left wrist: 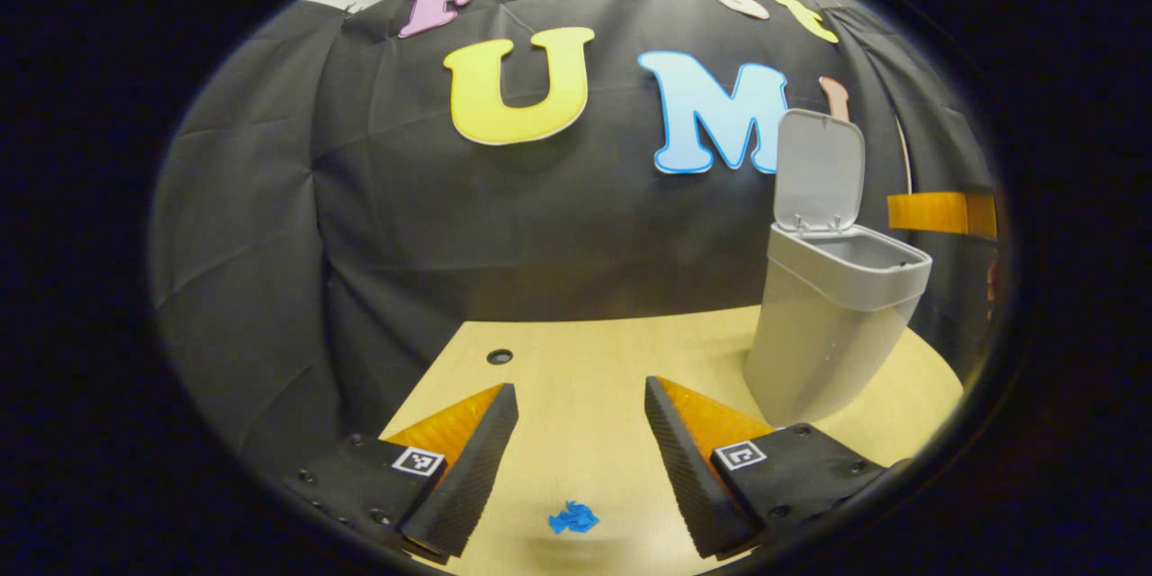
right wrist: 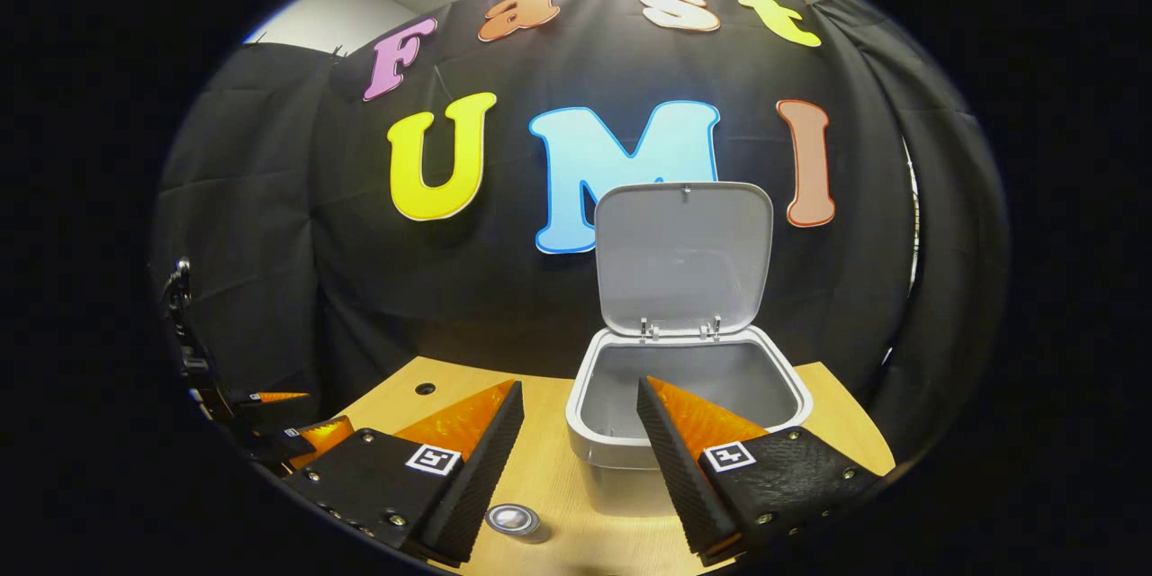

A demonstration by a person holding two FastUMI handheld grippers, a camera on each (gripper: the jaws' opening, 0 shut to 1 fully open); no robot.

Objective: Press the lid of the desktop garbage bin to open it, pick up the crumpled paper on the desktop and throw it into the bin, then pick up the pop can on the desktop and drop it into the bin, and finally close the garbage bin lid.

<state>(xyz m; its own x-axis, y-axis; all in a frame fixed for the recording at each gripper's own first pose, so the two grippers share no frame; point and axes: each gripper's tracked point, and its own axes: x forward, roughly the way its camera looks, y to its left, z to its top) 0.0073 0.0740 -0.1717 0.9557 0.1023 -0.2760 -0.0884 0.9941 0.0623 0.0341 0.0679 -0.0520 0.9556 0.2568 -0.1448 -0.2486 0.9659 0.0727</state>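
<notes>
The grey bin (left wrist: 832, 333) stands on the wooden table (left wrist: 585, 360) at the right, its lid (left wrist: 817, 171) swung upright. A small blue crumpled paper (left wrist: 573, 518) lies on the table below and between my left gripper's fingers; that left gripper (left wrist: 580, 387) is open and holds nothing. In the right gripper view the bin (right wrist: 612, 454) stands just ahead with its lid (right wrist: 684, 256) open, and the inside that shows is bare. The pop can (right wrist: 513, 519) stands upright, its silver top low between my fingers. My right gripper (right wrist: 580, 387) is open, above the bin's near rim. The left gripper (right wrist: 301, 416) is at the far left.
A round cable hole (left wrist: 499, 356) sits near the table's back left edge, also the hole (right wrist: 425, 389) in the right gripper view. Black cloth closes the booth behind and at both sides. An orange strip (left wrist: 940, 213) shows beyond the bin at the right edge.
</notes>
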